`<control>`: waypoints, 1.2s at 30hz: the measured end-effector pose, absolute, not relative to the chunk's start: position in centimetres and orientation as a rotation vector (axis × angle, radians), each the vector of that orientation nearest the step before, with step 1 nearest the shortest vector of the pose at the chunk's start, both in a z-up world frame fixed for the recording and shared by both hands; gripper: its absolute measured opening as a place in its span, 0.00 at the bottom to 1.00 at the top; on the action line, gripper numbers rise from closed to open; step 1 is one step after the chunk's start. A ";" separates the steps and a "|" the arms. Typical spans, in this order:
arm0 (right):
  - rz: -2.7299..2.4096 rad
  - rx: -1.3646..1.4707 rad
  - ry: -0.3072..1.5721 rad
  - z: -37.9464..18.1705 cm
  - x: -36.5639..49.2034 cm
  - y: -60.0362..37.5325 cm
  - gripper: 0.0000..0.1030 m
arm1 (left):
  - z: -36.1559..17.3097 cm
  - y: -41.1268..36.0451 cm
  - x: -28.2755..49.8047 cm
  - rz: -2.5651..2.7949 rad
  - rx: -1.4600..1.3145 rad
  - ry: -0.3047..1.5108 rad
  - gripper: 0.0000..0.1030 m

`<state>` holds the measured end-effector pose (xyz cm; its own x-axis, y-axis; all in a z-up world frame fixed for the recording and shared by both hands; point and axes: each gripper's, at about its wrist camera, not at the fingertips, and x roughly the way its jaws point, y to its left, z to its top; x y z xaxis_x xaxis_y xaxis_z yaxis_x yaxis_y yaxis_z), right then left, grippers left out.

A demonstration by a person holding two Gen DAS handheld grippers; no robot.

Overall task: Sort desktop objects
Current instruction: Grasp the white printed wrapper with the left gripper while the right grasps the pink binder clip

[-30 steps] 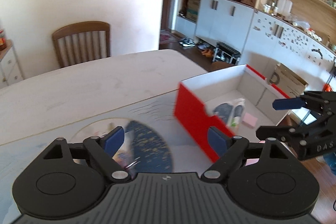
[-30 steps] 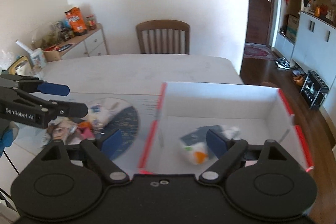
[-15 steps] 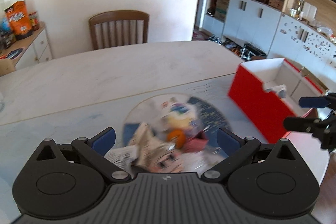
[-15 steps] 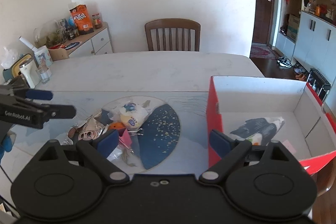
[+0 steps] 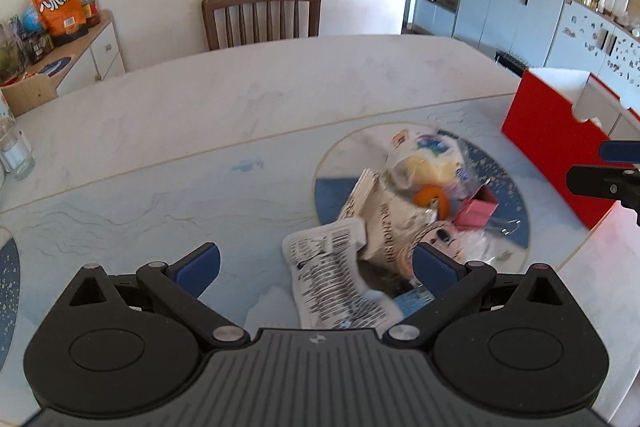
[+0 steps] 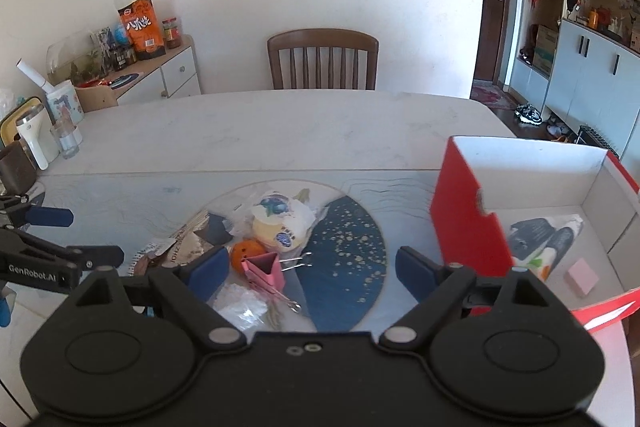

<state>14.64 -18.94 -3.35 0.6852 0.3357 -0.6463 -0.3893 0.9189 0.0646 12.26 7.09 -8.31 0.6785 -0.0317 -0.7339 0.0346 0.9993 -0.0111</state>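
Pale marble tabletop [image 6: 280, 131] stretches ahead of you, a wooden slat-back chair [image 6: 322, 59] behind it. Your right gripper [image 6: 308, 271] is spread wide and empty; just beyond its left finger lie a pink triangular binder clip [image 6: 266, 269], long axis pointing away from you, a small orange fruit [image 6: 245, 254] and a crinkly wrapped bun [image 6: 280, 225]. Beyond its right finger stands the red-walled cardboard box [image 6: 468, 223]. Your left gripper [image 5: 316, 267] gapes wide over a printed white paper wrapper [image 5: 332, 283].

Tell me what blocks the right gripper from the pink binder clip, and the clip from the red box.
Nothing visible blocks the open right gripper; the pink binder clip lies exposed just ahead, touching the orange. Toward the red box, only bare mat lies between, but the box's near red wall stands upright, so the clip must be lifted over it.
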 end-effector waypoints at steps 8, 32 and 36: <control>0.384 -0.092 0.746 -5.4 16.0 -16.6 0.83 | -10.8 8.2 13.8 -0.019 0.005 0.888 1.00; 0.324 -0.083 0.854 -10.9 19.0 -12.8 0.57 | -14.4 8.6 15.4 -0.027 -0.095 0.979 0.94; 0.327 -0.086 0.859 -11.2 19.1 -12.6 0.52 | -14.1 8.5 15.5 -0.030 -0.104 0.968 0.79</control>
